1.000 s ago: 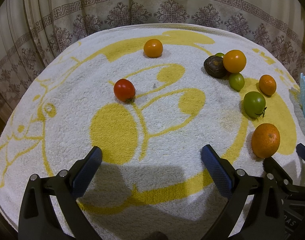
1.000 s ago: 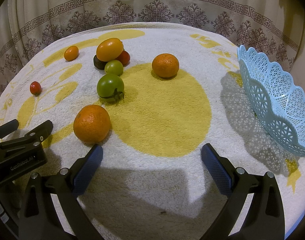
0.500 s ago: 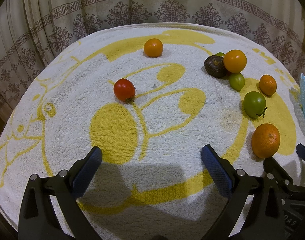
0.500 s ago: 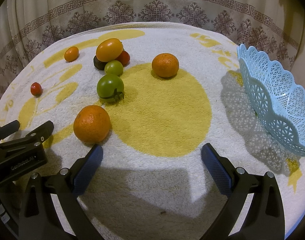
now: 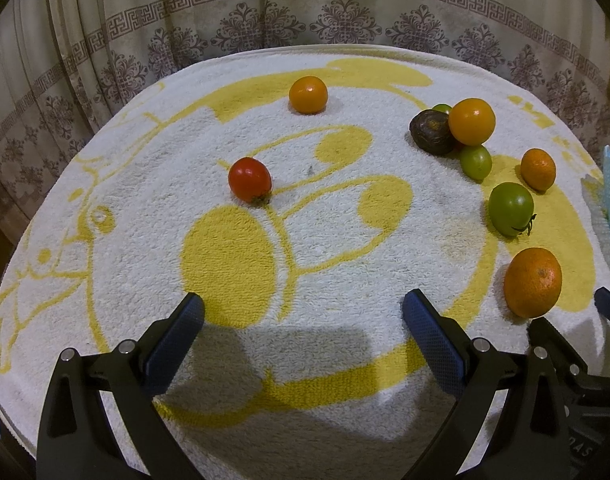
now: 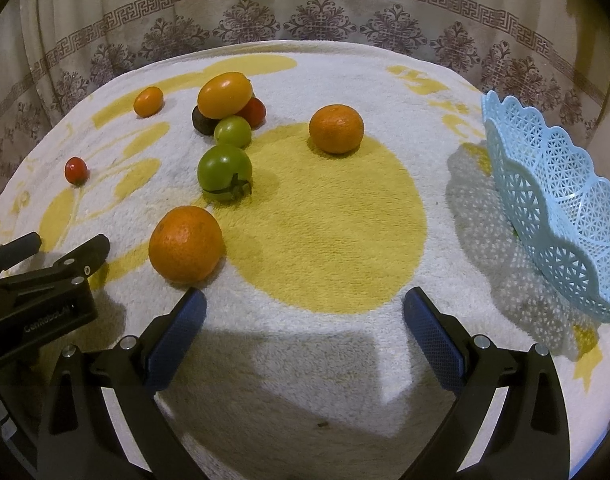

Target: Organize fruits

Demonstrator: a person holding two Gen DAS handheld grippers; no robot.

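Curtains hang behind the towel-covered counter [image 6: 325, 220]. Both grippers, left [image 5: 303, 320] and right [image 6: 305, 316], gape wide, holding nothing. Likely next: the right takes the orange [image 6: 186, 244] at ten o'clock, basket [image 6: 553, 216] at two.

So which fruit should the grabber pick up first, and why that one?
Probably the right gripper should ease forward and a bit left to the big orange. Its jaws are open and empty, that orange lies closest to its left finger, and the blue basket sits on the same side for the drop.
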